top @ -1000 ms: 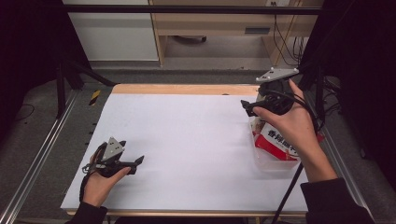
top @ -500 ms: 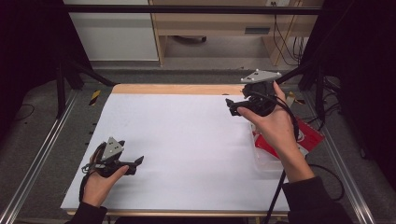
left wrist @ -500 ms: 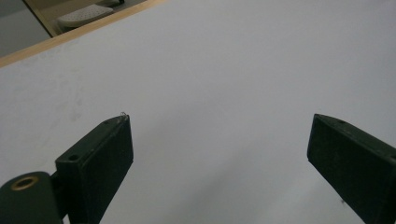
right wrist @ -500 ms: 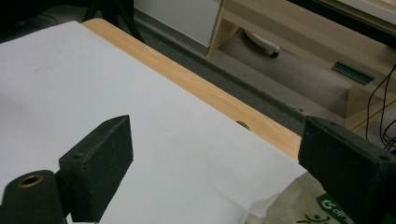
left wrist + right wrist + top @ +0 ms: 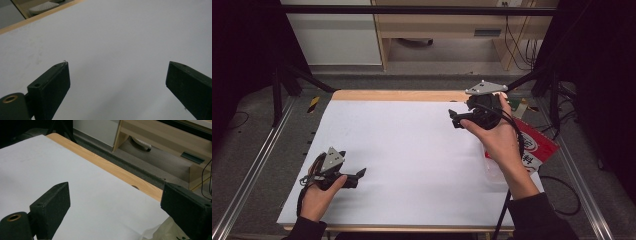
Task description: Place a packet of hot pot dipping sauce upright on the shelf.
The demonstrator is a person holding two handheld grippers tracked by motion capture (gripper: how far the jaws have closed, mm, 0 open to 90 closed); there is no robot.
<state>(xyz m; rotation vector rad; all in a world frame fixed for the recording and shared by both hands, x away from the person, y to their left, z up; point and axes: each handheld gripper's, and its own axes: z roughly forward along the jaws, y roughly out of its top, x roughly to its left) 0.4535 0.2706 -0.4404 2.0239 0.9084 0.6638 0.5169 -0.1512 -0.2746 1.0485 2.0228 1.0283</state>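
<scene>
White table; left tool wide, empty; right tool wide, empty, raised.

Right gripper: lifted off the red-and-white packet it covered a second ago, carried up and leftward over the white table, its fingers now parted and empty, the packet lying uncovered behind them beneath the wrist.

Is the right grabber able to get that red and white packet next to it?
Probably yes. The right gripper is open and holds nothing, and the red and white packet lies just beside that forearm at the table's right edge, with nothing on top. The hand would need to turn back toward it.
</scene>
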